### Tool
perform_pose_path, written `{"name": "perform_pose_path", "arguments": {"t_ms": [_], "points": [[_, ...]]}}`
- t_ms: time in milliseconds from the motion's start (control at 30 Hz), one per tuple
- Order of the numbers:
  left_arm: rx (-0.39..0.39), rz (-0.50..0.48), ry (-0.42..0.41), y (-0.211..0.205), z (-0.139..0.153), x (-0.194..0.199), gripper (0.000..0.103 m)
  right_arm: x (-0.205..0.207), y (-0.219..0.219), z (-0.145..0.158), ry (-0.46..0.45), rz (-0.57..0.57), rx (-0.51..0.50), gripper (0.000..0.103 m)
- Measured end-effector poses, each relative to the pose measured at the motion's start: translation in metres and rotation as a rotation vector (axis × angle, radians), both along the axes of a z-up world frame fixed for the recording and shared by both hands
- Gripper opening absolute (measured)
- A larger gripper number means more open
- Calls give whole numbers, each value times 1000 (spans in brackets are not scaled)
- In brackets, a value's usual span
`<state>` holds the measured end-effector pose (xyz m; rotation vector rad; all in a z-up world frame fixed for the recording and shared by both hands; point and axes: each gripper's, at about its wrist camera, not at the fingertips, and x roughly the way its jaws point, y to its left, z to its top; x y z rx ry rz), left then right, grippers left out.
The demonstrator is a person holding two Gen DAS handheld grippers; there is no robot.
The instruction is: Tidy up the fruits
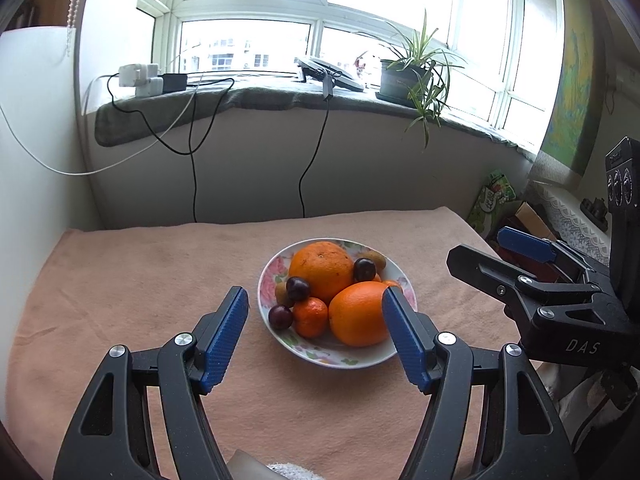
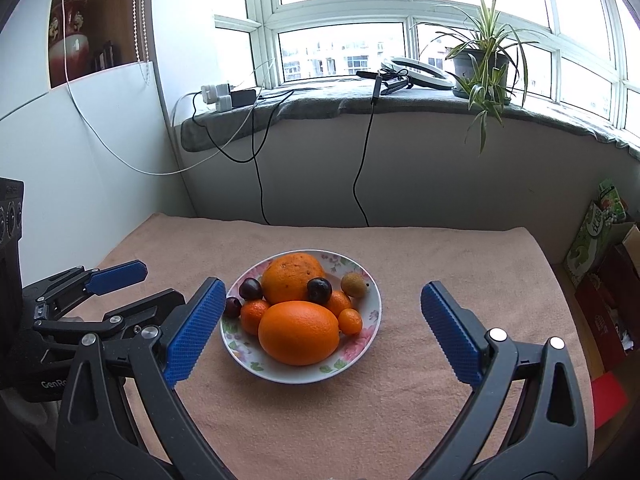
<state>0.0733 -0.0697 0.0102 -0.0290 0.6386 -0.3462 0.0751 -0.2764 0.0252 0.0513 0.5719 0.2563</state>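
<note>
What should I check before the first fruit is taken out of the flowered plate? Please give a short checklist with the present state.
1. Left gripper jaws open with nothing between them: ok.
2. Right gripper jaws open with nothing between them: ok.
3. All fruit lies inside the plate: ok.
4. Front orange reachable from above with nothing on top: ok.
5. Free pink cloth around the plate for putting fruit down: ok.
6. Small dark fruits resting loosely against the back orange, may roll: cannot tell.

Plate [image 2: 372, 312] sits mid-desk [image 2: 440, 248], fruits [image 2: 298, 332] piled in it. Windowsill [image 2: 400, 100] behind desk; potted plant [image 2: 480, 68] on sill, right.
</note>
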Motion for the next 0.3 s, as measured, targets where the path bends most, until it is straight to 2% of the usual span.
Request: {"name": "perform_pose_path", "arguments": {"t_ms": [300], "points": [[1,2,-1,1,0,2,70,2,-2,-4,12,-8,-4,100]]}}
